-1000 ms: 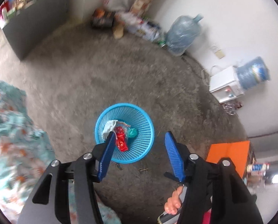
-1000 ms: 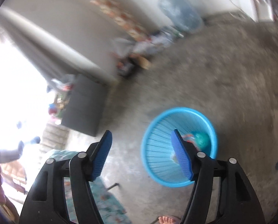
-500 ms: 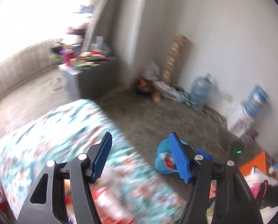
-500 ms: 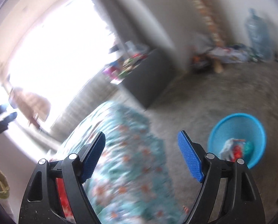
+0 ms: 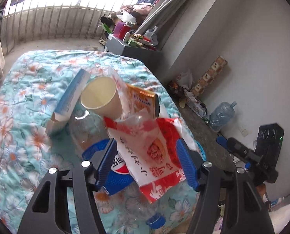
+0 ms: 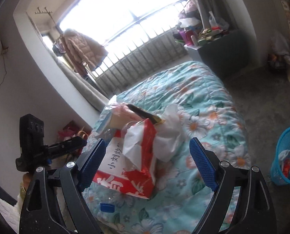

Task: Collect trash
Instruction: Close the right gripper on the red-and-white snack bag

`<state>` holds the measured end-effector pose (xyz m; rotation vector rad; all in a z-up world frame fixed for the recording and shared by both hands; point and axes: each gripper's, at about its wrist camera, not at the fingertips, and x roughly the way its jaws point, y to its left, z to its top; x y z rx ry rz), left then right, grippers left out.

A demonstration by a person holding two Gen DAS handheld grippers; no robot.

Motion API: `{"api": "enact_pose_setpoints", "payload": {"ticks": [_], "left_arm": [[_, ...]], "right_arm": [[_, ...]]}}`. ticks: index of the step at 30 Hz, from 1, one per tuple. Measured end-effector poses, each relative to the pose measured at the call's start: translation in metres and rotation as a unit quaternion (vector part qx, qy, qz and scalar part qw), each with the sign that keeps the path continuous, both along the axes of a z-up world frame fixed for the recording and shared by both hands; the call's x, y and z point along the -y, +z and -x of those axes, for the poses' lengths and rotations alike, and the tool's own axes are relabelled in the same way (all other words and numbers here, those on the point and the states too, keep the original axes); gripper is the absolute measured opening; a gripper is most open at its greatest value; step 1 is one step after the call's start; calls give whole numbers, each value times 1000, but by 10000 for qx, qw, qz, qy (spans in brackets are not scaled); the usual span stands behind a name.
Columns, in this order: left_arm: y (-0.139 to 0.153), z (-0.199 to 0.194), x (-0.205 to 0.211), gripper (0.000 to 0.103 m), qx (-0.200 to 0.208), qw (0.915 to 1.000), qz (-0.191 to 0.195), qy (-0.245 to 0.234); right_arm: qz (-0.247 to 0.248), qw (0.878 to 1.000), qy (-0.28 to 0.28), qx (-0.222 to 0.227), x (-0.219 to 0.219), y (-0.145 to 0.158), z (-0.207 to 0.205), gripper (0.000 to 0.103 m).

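A pile of trash lies on the floral quilt (image 5: 24, 101): a paper cup (image 5: 100, 97), a blue-and-white box (image 5: 71, 97), a clear Pepsi bottle (image 5: 90, 130), an orange snack packet (image 5: 141, 99) and a red-and-white plastic bag (image 5: 154, 152). My left gripper (image 5: 145, 150) hovers open over the pile, with the bag between its fingers but not pinched. In the right wrist view the same bag (image 6: 129, 171) and crumpled white plastic (image 6: 168, 136) lie between the fingers of my right gripper (image 6: 147, 152). Its jaws are opening wide and touch nothing.
The blue mesh bin (image 6: 289, 156), holding wrappers, stands on the concrete floor to the right of the bed. A blue bottle cap (image 6: 107, 207) lies on the quilt near me. A cluttered grey cabinet (image 5: 133, 50) and a barred window (image 6: 137, 44) are beyond the bed.
Both grippers swung away from the blue bin on the floor to the trash pile on the bed. The right jaws have spread wider. The left jaws stayed apart and empty.
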<state>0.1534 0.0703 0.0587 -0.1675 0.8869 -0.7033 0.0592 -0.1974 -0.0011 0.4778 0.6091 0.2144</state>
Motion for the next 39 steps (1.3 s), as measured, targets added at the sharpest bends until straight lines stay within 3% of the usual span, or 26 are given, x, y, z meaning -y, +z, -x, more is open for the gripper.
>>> {"api": "enact_pose_setpoints", "payload": {"ticks": [6,8,11,13,14,26,37,39], "left_arm": [[-5,1,25,61,531,9972,-287,-448],[-12,0,29,61,546,9965,-412,-483],[-19,-2,27,61,496,9969,-391,-472],[-22,-2,22,61,410,9978,-266,-453],[-23,-2,18,61,372,9982,-206,-426],[-20,9,4,61,-45,9970,277,-717],[-11,18,46,61,105,9891,134,-1461],[-10,13,61,67,144,9855,49,-1690]], "right_arm": [[496,9978,48,-427,-42,-8,-25,83],[625,9963,-8,-596,-47,-14,-33,78],[752,9933,-109,-867,-51,-25,-38,57],[757,9918,-74,-1027,-50,-30,-41,28],[747,9907,-61,-1133,-49,-32,-42,22],[399,9825,349,-1784,-15,-16,-11,20],[746,9803,184,-1819,0,-11,25,20],[725,9812,141,-1784,4,-12,29,21]]}}
